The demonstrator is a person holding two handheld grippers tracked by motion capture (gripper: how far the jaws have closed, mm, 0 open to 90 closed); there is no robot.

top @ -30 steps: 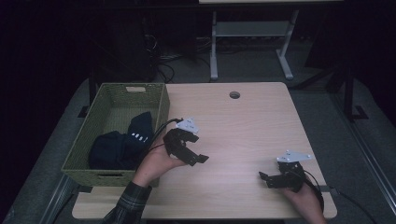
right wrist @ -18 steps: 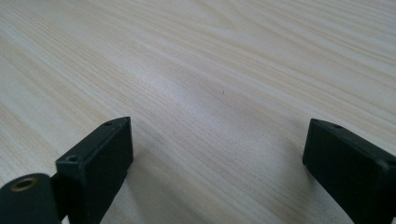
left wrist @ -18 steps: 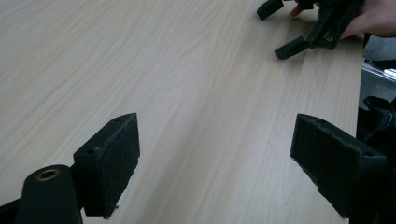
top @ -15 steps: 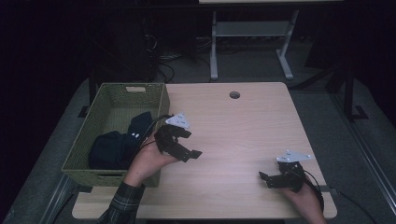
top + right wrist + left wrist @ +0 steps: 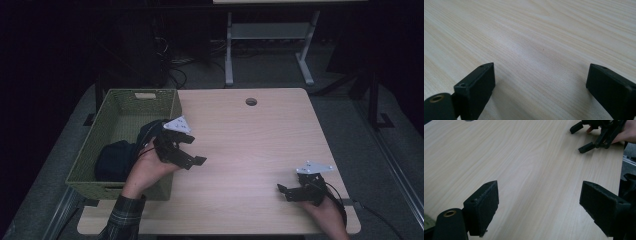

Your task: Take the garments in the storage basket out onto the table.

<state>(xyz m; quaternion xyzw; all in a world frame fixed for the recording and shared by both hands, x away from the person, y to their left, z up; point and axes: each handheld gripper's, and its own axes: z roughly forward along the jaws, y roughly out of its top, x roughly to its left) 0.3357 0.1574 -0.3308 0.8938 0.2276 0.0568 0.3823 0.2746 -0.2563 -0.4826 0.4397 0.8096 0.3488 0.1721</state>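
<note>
- My left gripper [image 5: 186, 150] hangs just above the table [image 5: 250, 145], right beside the basket's near right wall, jaws spread wide with nothing between them. In the left gripper view I look across bare wood between the two pads [image 5: 482, 206].
- I judge that this wide opening is readiness: the nearest thing to grab is the dark clothing [image 5: 117, 157] piled in the near half of the green woven basket [image 5: 95, 145], at the table's left edge.
- The left gripper points right and away from the basket, so a grab there calls for turning the hand back toward it first.
- The left hand [image 5: 147, 170] grips the tool from below and behind, the forearm in a plaid sleeve [image 5: 120, 220] rising from the near edge and crossing the basket's near right corner. The grey plate [image 5: 177, 125] tilts up toward the far side.
- My right gripper [image 5: 290, 191] sits low at the near right of the table, jaws also wide and holding nothing; its own view shows plain wood grain between the pads [image 5: 477, 86].
- I read that as a parked pose: well apart from the basket, hand [image 5: 325, 212] resting by the near edge, jaws pointing left.
- A round cable hole [image 5: 251, 101] lies at the far middle of the table.
</note>
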